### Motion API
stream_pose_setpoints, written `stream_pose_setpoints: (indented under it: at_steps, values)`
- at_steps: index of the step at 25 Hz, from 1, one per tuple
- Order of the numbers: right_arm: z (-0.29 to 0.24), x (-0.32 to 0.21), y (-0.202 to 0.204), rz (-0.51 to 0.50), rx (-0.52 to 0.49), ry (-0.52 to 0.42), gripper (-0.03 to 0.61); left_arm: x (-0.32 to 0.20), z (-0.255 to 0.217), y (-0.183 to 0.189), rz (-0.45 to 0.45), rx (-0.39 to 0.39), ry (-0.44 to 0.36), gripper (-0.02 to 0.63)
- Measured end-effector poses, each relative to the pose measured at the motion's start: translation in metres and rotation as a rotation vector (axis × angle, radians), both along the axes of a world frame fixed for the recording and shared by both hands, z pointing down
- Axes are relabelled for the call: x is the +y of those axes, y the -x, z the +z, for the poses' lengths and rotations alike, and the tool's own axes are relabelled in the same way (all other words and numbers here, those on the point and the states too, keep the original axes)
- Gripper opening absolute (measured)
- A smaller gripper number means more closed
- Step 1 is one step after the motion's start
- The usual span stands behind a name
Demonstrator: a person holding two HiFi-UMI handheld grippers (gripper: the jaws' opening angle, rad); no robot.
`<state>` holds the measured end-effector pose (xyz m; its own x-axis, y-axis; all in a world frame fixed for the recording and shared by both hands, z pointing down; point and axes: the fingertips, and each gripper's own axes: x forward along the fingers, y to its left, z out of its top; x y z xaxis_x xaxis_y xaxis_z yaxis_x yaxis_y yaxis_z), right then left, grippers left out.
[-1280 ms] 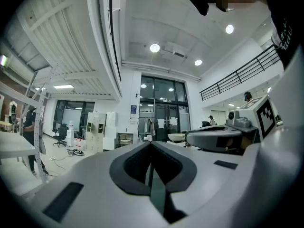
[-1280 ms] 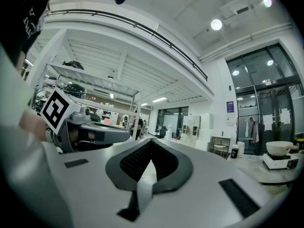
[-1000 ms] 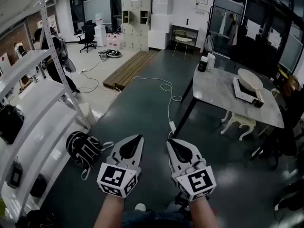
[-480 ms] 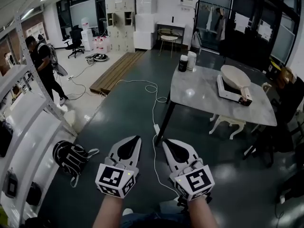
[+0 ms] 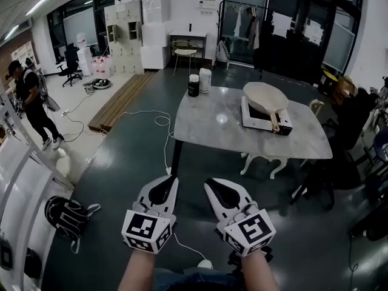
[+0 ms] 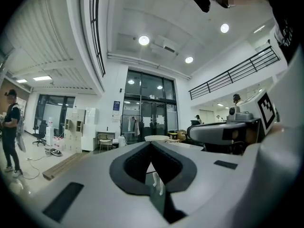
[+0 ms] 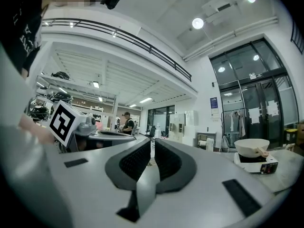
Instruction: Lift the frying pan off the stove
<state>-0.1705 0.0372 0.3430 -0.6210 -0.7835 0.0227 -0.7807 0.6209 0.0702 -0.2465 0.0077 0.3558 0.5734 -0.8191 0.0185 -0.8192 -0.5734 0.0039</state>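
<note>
A pale frying pan (image 5: 265, 97) with a wooden handle rests on a small white stove (image 5: 265, 117) on the marble table (image 5: 212, 123), far ahead and right of centre. The pan (image 7: 251, 146) and stove (image 7: 259, 163) also show at the right of the right gripper view. My left gripper (image 5: 175, 177) and right gripper (image 5: 207, 180) are held side by side low in the head view, well short of the table. Both are shut with nothing between the jaws. From the left gripper view the pan (image 6: 156, 138) is a small pale shape beyond the jaw tips.
A black bottle (image 5: 193, 85) and a white container (image 5: 205, 80) stand at the table's far left corner. A white cable (image 5: 165, 139) runs across the dark floor to a plug near my feet. A backpack (image 5: 65, 214) lies at left by white shelving. A person (image 5: 30, 105) stands far left.
The view has swung right and closer: the table with pan and stove has shifted from the right edge toward the centre. Both grippers stay shut in the same place in the head view.
</note>
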Motion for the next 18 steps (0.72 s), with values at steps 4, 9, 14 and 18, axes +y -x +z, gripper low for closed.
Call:
stream_pose_setpoints:
  at_steps: [4, 9, 14, 18]
  values:
    - [-0.005, -0.005, -0.034, 0.007, 0.046, -0.038, 0.028, -0.012, 0.000, -0.041, 0.035, 0.024, 0.003, 0.012]
    - [-0.002, -0.012, -0.066, 0.059, 0.086, 0.028, 0.027, -0.022, 0.003, -0.079, 0.081, 0.037, 0.022, 0.011]
    - [-0.007, -0.023, -0.096, 0.095, -0.049, 0.053, 0.026, -0.034, 0.001, -0.110, 0.142, 0.035, 0.031, 0.011]
    - [-0.002, -0.032, -0.124, 0.156, -0.111, 0.089, 0.026, -0.046, 0.001, -0.134, 0.189, 0.029, 0.031, 0.012]
